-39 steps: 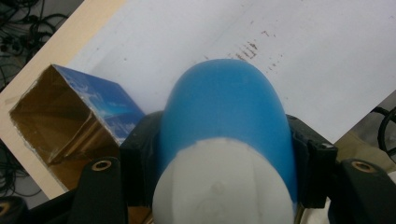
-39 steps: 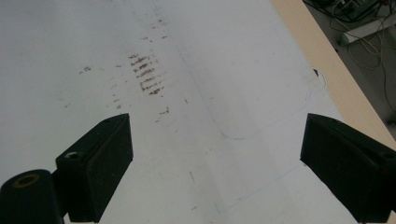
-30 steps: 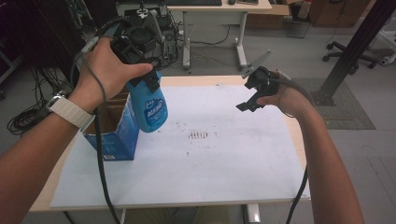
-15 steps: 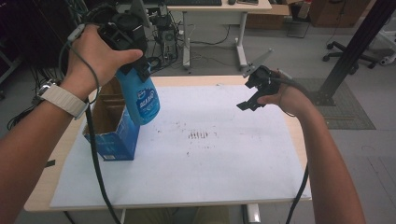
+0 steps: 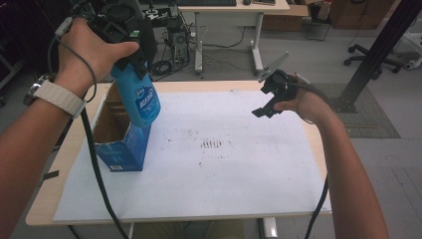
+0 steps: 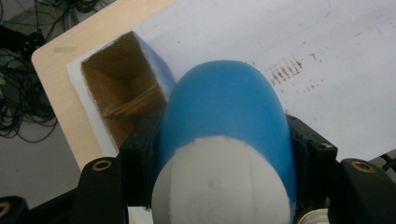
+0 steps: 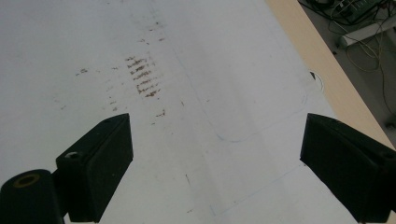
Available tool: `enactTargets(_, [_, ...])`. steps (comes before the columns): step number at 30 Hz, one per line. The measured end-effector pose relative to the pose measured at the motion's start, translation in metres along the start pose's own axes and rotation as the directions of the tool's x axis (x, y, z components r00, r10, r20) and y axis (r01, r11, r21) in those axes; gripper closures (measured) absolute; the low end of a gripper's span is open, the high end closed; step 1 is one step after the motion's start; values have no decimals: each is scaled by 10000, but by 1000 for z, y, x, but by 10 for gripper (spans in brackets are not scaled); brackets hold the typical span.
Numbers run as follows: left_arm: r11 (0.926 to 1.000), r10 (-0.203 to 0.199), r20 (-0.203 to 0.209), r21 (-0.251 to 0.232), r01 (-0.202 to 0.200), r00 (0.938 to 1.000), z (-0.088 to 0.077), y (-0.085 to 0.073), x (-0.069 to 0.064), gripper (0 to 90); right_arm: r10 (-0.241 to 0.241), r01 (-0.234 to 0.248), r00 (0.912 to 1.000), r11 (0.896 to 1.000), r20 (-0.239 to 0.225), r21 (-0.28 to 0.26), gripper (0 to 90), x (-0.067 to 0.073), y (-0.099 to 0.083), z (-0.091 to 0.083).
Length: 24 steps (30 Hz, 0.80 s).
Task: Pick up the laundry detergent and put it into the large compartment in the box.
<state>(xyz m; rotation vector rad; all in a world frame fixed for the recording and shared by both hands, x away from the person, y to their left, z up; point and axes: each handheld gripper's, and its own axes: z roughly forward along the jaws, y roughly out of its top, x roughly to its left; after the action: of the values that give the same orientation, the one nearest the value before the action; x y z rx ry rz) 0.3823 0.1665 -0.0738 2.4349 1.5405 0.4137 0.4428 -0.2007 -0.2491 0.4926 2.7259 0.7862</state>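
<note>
High view overhead, gripper views close, sharing white sheet [image 5: 239, 164]

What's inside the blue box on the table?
The blue box is open on top. In the left gripper view its brown cardboard walls and a folded flap show, with nothing else visible. Its bottom corner is hidden behind the blue bottle held above it.

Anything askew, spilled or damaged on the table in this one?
Nothing spilled or damaged. The white table cover carries brownish scuff marks near its middle. The blue bottle hangs tilted in the left gripper above the open blue carton. The right gripper hovers open.
</note>
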Motion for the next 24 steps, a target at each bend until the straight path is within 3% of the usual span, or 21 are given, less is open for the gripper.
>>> enactTargets(11, [9976, -689, -211, 39, 690, 9974, -6, -2, 18, 378, -39, 39, 10000, 10000, -54, -2, 93, 0, 2, 3])
enactTargets(24, [9883, -1520, -536, 23, 1523, 9869, -8, -6, 41, 378, 13, -13, 10000, 10000, -3, 51, 93, -1, -1, 1])
